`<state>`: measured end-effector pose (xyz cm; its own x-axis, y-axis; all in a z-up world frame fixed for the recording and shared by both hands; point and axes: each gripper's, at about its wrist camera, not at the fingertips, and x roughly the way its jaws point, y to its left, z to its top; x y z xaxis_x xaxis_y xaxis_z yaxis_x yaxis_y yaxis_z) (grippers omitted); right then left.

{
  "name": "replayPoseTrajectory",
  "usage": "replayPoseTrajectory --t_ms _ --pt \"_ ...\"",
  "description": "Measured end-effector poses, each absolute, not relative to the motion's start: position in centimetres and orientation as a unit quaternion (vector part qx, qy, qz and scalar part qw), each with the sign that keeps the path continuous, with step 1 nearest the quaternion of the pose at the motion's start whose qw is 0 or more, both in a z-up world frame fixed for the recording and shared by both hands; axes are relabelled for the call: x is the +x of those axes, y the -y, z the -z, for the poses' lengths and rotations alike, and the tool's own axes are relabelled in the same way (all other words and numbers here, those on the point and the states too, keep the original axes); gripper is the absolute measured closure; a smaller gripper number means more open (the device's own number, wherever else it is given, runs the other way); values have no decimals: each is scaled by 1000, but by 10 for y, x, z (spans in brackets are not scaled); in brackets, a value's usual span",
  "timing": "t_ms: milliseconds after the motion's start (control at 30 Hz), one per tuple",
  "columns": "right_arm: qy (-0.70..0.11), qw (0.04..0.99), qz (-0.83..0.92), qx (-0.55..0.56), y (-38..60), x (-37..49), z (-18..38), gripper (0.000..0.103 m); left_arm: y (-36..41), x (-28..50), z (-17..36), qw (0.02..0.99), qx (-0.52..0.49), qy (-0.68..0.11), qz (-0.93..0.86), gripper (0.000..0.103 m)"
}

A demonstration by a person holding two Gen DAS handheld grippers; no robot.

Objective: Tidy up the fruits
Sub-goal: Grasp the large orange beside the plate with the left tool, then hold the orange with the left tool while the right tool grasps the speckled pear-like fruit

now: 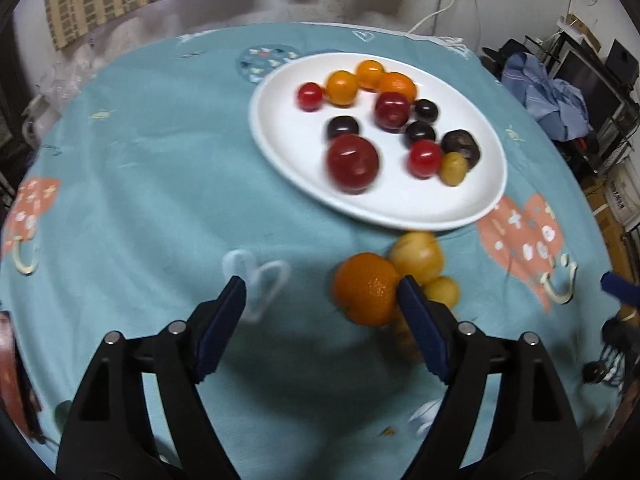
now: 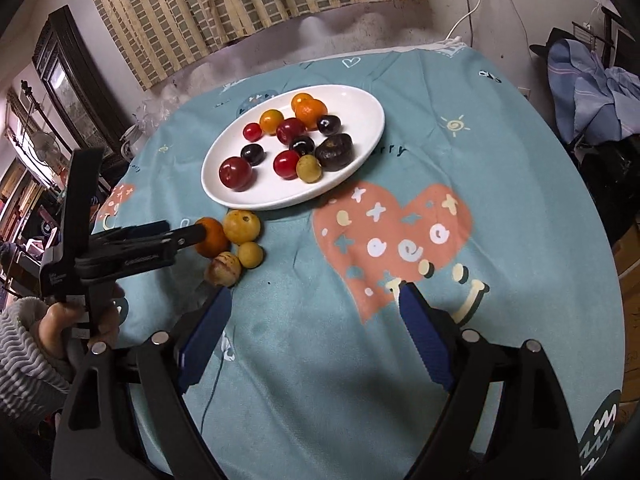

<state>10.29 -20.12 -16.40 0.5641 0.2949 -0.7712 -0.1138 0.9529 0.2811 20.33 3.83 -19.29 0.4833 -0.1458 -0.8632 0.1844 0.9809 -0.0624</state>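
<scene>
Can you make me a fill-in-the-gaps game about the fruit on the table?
1. Most of the fruit lies on an oval white ____.
2. Beside it, ____ fruits lie loose on the teal patterned tablecloth.
3. The left hand-held gripper reaches toward the round ____ tangerine on the cloth.
4. The jaws of the right hand-held gripper stand ____, with nothing between them.

Missing words: plate; four; orange; open
</scene>
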Motion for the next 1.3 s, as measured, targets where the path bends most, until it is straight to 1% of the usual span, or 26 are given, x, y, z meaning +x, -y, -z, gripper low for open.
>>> replayPoseTrajectory --t_ms 167,267,467,633,733,800,833,1067,1133,1167,1233,1267,1300 --pt "-455 875 -139 89 187 106 165 17 -73 183 193 855 -1 -513 72 24" --pt "-460 871 -150 83 180 108 166 17 -81 175 193 857 -13 -511 68 24" --pt "-466 868 -152 77 178 107 167 17 -63 179 199 853 -9 -514 87 26" --pt "-467 869 -135 92 189 104 169 17 -50 190 205 847 -7 -521 102 34" --pt "-466 870 -131 92 190 101 169 17 -42 196 206 847 1 -520 110 34" --pt "-466 871 -130 89 189 100 169 17 -40 199 211 843 -1 -526 114 45" --pt "-465 871 -133 87 188 100 168 17 -40 201 216 837 -9 -534 120 57" --pt "-455 871 -178 40 152 107 167 17 -57 184 212 841 -29 -527 119 58" --pt "-458 865 -204 19 130 115 172 19 -65 177 209 844 -32 -523 111 58" --pt "-460 862 -213 9 120 119 175 22 -70 174 207 845 -33 -523 107 58" --pt "-465 856 -226 -7 101 129 182 25 -79 168 205 845 -39 -524 97 58" --pt "-468 853 -231 -12 94 133 186 28 -84 165 204 846 -42 -523 93 58" --pt "-471 851 -234 -16 89 137 190 32 -89 162 204 847 -47 -523 87 58"
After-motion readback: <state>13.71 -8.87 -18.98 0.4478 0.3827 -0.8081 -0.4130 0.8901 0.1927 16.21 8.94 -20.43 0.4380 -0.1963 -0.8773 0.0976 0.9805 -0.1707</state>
